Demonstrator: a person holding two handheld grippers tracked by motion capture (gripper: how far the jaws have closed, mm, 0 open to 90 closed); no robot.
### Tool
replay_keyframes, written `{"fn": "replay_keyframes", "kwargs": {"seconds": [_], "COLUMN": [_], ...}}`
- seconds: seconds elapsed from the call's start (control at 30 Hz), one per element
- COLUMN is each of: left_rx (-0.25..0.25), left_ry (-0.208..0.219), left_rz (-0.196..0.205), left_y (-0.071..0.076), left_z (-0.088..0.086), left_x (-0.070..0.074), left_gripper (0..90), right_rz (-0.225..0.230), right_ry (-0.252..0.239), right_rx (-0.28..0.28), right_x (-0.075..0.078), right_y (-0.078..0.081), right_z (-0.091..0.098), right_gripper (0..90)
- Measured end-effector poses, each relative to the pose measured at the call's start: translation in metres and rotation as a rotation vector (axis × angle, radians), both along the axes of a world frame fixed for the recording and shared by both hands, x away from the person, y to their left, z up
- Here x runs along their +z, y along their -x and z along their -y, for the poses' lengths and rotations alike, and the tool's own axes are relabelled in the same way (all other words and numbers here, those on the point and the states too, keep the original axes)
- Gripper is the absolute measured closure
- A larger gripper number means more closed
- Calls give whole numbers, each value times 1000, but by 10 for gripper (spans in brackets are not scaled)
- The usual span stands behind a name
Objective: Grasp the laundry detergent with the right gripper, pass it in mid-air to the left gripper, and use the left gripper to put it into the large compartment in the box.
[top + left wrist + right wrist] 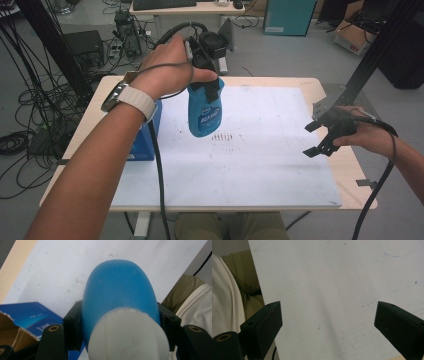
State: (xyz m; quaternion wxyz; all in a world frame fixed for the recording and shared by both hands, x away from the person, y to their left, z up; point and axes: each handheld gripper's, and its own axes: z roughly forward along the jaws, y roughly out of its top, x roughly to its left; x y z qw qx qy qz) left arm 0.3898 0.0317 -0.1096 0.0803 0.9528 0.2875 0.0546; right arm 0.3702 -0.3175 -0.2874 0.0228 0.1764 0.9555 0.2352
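Now L tool (207, 92) gripping blue bottle (204, 112), aloft

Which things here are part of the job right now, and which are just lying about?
In the job:
blue bottle, clamped near its white cap end by the left gripper
right gripper, open, over the white mat

Lying about:
blue box at the table's left edge

even soft daylight, faint shadows; near bottle cap (127, 336) blurred
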Motion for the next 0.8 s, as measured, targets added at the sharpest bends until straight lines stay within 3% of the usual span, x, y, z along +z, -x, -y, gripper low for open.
{"fn": "replay_keyframes", "kwargs": {"seconds": [0.17,0.37,0.47,0.63,0.8], "left_rx": [46,142,197,309,428], "left_ry": [-5,-12,0,19,8], "left_rz": [5,23,43,54,70], "left_y": [-3,-10,-13,-21,-29], "left_z": [-5,-16,-25,-46,-70], "left_x": [12,28,36,46,53], "left_gripper": [373,373,372,373,373], "right_rz": [3,0,13,7,3], "right_ry": [17,31,50,40,52], "right_rx": [-18,-24,-23,-43,-41], "right_x": [0,2,4,0,-3], "right_y": [-3,-6,-8,-12,-15], "right_z": [5,6,7,11,11], "right_gripper": [80,81,86,86,85]}}
